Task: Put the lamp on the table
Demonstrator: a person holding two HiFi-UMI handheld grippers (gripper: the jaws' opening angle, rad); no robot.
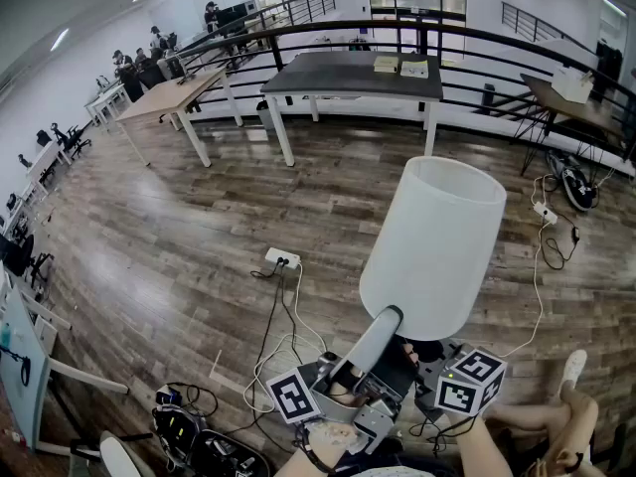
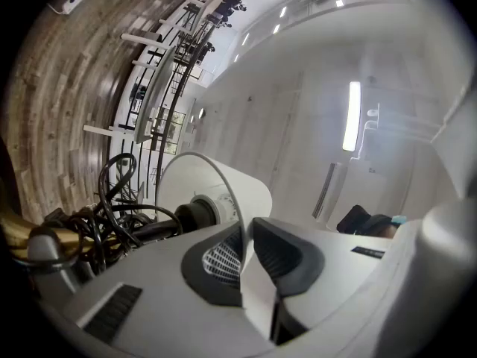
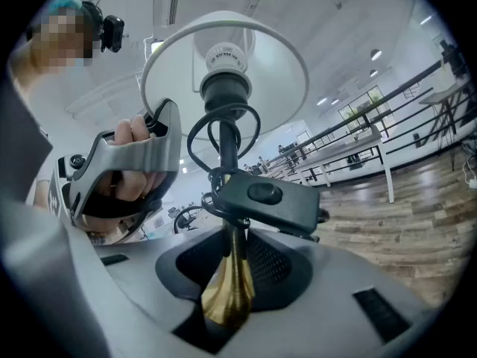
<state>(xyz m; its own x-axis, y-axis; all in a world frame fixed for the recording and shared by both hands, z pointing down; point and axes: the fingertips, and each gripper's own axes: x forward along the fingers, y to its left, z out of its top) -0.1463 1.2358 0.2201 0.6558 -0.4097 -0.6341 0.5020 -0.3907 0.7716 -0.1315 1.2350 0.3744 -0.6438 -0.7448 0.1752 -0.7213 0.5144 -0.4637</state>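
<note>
The lamp has a white drum shade and is held up over the wooden floor, tilted. My left gripper reaches up to the shade's lower rim. In the left gripper view the thin shade wall runs between the pads of the left gripper, which is shut on it. My right gripper is shut on the lamp's brass stem, below the black inline switch and coiled cord. In the head view only the right gripper's marker cube shows; the shade hides its jaws.
A dark table stands far ahead by the black railing, and a wooden table to its left. A white power strip and loose cables lie on the floor. Black bags sit at the lower left.
</note>
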